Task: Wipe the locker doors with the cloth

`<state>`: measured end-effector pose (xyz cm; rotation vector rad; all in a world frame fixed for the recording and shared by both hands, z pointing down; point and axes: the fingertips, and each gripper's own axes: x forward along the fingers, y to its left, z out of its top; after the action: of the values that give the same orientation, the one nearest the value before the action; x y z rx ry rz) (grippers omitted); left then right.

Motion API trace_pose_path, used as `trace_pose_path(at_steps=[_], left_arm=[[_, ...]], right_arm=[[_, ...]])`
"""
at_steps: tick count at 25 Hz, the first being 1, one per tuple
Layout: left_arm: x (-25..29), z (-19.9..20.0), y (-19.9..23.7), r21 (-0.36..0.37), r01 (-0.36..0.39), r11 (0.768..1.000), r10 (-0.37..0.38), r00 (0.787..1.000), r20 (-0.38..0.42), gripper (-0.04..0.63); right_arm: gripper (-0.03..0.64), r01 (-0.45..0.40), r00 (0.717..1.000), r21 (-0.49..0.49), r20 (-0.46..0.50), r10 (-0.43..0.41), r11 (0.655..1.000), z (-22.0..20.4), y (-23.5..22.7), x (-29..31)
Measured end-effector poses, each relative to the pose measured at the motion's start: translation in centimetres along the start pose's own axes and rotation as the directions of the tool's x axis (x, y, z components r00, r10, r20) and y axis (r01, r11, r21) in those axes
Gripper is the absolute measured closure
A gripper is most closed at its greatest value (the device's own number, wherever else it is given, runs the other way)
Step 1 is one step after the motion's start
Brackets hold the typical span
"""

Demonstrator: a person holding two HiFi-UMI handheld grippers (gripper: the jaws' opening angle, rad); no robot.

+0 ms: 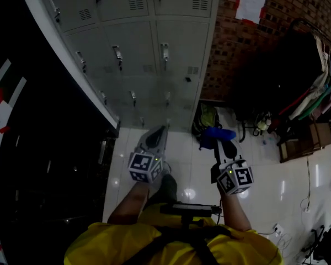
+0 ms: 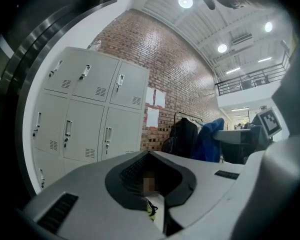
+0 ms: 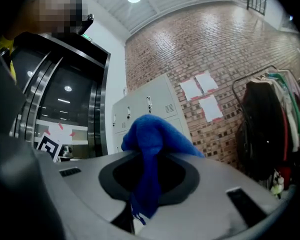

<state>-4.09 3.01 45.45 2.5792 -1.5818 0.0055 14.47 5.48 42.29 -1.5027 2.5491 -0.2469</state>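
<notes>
The floor (image 1: 265,186) is made of shiny white tiles. Grey lockers (image 1: 149,43) fill the top middle of the head view, and the top edge cuts them off. A red brick wall (image 1: 237,48) stands at the upper right, with white papers (image 1: 250,3) stuck on it. A clothes rack (image 1: 320,87) runs off the right edge. The left side is very dark and hard to make out.

The right gripper (image 1: 218,143) pinches the blue cloth (image 3: 152,149) near the middle of the frame, below the lockers. The cloth bunches up above the jaws and hangs down long between them. Its bottom end is hidden behind a jaw.

The left gripper (image 1: 164,128) points at the lockers, its jaws pressed together on nothing.
</notes>
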Motion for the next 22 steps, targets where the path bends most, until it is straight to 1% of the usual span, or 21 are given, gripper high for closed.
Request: trace_pose_path(at_steps=[2,4,7,11,14,17,22], left_arm=[[-3.3,-0.4,-2.5,-0.003,0.005,1.000,-0.005,1.000,-0.013,0.600],[-5.6,0.1,-3.9,0.001,0.002,1.000,-0.002,1.000,-0.010,0.600],[-7.8,1.7,-5.3,0.009,0.014,1.000,-0.014,1.000,0.014,0.600],[-9.8,2.0,-6.6,0.016,0.036,0.999,-0.036,0.999,0.015,0.600],[-11.0,2.0,-6.8,0.018,0.046,0.999,-0.046,0.999,0.021,0.600],[-12.9,1.6,-6.1,0.015,0.041,0.999,-0.042,0.999,0.007,0.600],[-16.8,1.2,-4.5,0.020,0.026,0.999,-0.026,1.000,-0.003,0.600]], right_arm=[[0.546,0.000,1.000,0.010,-0.010,0.000,1.000,0.0,0.9,-3.8],[0.546,0.003,1.000,-0.004,-0.005,-0.003,1.000,0.6,1.8,-6.3],[0.548,0.008,1.000,-0.009,0.023,-0.008,1.000,1.6,3.1,-8.9],[0.548,0.022,0.999,0.014,0.039,-0.023,1.000,1.6,4.5,-11.7],[0.548,0.030,0.999,0.023,0.040,-0.031,0.999,1.4,5.4,-12.5],[0.548,0.024,0.999,0.038,0.020,-0.024,0.999,0.8,7.3,-12.7],[0.548,0.008,1.000,-0.004,-0.015,-0.009,1.000,-0.3,11.2,-12.7]])
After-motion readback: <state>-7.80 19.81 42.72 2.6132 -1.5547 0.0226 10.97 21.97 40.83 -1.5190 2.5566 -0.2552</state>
